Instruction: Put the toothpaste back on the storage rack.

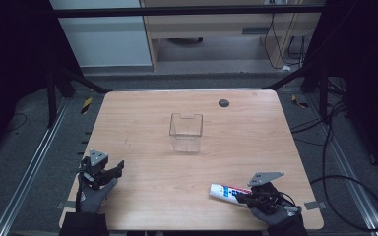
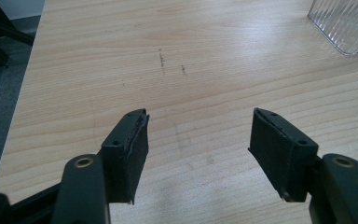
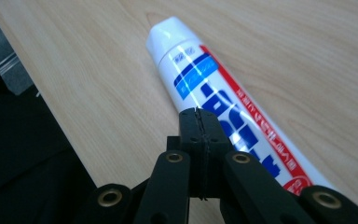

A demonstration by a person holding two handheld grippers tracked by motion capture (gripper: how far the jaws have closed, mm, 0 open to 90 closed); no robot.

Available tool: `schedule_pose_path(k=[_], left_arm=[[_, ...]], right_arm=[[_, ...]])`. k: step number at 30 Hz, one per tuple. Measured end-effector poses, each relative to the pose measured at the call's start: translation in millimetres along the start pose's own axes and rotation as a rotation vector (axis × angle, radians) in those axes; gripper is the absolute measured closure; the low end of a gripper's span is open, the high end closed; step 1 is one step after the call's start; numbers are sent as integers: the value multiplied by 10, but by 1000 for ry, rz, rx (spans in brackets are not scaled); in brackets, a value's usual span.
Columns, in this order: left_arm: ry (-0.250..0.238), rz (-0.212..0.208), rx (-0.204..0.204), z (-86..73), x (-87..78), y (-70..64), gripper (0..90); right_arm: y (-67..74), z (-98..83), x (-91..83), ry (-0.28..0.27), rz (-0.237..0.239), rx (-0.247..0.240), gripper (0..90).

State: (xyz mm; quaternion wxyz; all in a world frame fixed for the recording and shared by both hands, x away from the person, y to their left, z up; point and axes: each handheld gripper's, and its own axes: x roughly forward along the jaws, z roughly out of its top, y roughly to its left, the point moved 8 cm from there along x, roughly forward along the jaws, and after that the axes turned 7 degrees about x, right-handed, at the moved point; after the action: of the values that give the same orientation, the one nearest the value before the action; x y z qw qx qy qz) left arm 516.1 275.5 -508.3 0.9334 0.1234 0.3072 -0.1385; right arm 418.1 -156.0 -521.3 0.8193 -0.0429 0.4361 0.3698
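A white toothpaste tube with blue and red print lies flat near the table's front right edge. In the right gripper view the toothpaste tube points its white cap away from me. My right gripper hovers just over the tube's body, jaws pressed together with nothing between them. From above, the right gripper sits at the tube's near end. My left gripper rests at the front left of the table. In its own view the left gripper is open over bare wood.
A clear ribbed plastic container stands upright mid-table, and its corner shows in the left gripper view. A small black disc lies near the far edge. The table's front edge drops off close beside the tube.
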Motion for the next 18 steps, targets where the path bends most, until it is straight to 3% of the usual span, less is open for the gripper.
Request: schedule_pose_path(k=[11, 14, 18], left_arm=[[1, 2, -1, -2, 3, 9, 361], [1, 0, 0, -1, 4, 3, 361], [-1, 0, 0, 0, 0, 4, 361]], right_arm=[[-45, -158, 88, 96, -25, 13, 900], [-85, -170, 92, 97, -50, -4, 900], [-108, -165, 81, 98, -55, 15, 900]])
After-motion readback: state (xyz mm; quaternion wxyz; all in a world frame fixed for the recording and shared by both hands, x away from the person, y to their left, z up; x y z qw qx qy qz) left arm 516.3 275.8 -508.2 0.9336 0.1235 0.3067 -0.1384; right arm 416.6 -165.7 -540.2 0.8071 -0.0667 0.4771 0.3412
